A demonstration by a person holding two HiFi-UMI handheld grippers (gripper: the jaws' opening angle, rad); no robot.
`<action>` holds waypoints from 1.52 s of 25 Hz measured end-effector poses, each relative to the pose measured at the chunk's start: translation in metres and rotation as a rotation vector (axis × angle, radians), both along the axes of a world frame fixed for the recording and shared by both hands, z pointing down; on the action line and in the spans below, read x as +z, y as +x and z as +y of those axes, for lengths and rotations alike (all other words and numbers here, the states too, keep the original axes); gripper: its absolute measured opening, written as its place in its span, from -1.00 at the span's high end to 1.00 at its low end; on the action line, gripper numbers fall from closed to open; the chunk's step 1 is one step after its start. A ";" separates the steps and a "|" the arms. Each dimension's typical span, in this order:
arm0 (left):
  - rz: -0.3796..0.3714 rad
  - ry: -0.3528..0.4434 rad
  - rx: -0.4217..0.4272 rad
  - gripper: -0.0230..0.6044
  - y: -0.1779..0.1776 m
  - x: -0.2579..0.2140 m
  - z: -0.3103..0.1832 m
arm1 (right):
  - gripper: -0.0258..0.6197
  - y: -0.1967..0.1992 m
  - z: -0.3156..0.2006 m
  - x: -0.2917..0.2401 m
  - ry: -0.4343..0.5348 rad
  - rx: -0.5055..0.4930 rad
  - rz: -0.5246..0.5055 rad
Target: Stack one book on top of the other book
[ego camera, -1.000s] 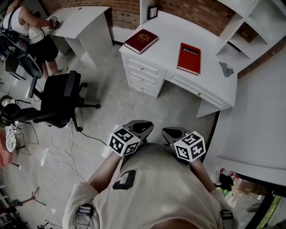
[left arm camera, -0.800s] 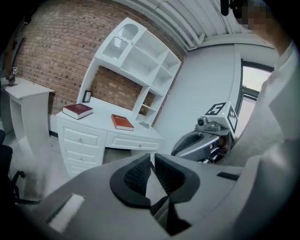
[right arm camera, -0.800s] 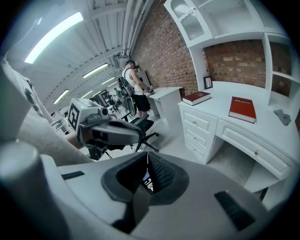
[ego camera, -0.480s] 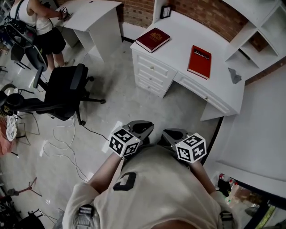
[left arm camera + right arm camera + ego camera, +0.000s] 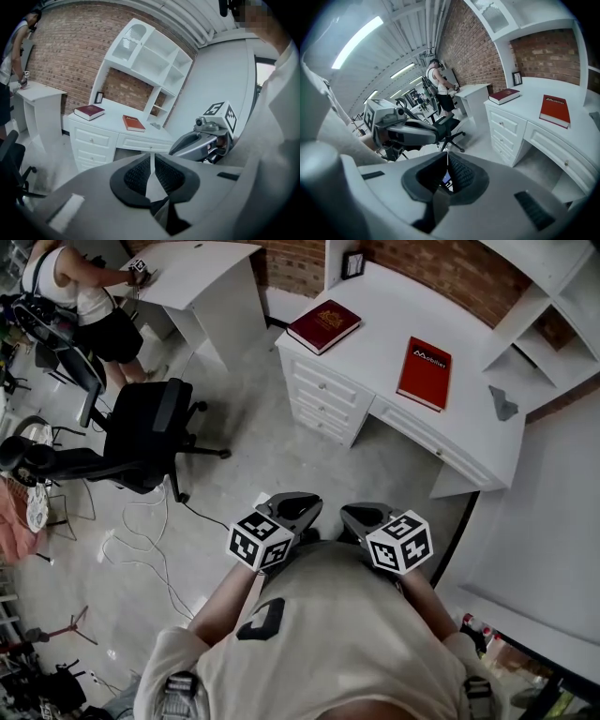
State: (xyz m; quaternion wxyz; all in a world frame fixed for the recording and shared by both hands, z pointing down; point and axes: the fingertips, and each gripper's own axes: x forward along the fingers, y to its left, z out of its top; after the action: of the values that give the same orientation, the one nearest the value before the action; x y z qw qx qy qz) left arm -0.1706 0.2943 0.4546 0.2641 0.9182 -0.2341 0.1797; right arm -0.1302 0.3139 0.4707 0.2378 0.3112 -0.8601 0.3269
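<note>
- A white desk [image 5: 375,348] is seen against a brick wall [image 5: 441,273], with white shelves [image 5: 562,287] rising at its right end.
- Two books are laid flat on the desk, well apart: a dark red book [image 5: 323,325] at the left end above the drawers [image 5: 323,395], and a red book [image 5: 424,373] toward the middle.
- A small frame [image 5: 352,263] is stood by the wall, and a grey scrap [image 5: 503,409] is left near the shelves.
- On the pale floor [image 5: 272,460] a black chair [image 5: 141,432] and loose cables [image 5: 131,540] are spotted; a person [image 5: 75,296] is seen at a second desk [image 5: 202,268].
- A gold emblem is carried on the dark red cover; a white word is printed near the red cover's top edge, too small to be read surely.
- The left gripper [image 5: 152,164] is clenched on nothing; the right gripper [image 5: 446,166] is likewise pressed together, empty.
- Both are held close to the body, well short of the desk; neither book is touched.
</note>
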 end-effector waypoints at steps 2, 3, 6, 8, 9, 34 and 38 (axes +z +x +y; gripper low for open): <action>-0.015 0.003 0.024 0.84 0.012 0.001 -0.006 | 0.90 0.012 -0.004 0.001 -0.008 0.026 -0.009; -0.019 0.003 0.039 0.84 0.019 0.001 -0.008 | 0.90 0.019 -0.007 0.002 -0.014 0.046 -0.018; -0.025 0.004 0.079 0.84 0.039 0.000 -0.016 | 0.90 0.038 -0.016 0.002 -0.029 0.108 -0.048; -0.028 0.007 0.098 0.84 0.049 -0.001 -0.020 | 0.90 0.047 -0.022 0.004 -0.036 0.125 -0.058; -0.031 0.007 0.102 0.84 0.052 0.000 -0.022 | 0.90 0.049 -0.024 0.004 -0.037 0.127 -0.061; -0.107 0.073 -0.115 0.84 0.112 -0.017 -0.097 | 0.90 0.103 -0.112 -0.007 0.031 -0.084 -0.140; -0.112 0.086 -0.140 0.84 0.123 -0.018 -0.106 | 0.90 0.111 -0.118 -0.011 0.070 -0.127 -0.123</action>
State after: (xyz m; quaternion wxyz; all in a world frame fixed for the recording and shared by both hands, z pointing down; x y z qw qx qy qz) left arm -0.0475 0.1879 0.4367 0.2230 0.8985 -0.3198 0.2016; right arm -0.0188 0.1956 0.4595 0.1937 0.2434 -0.9020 0.2995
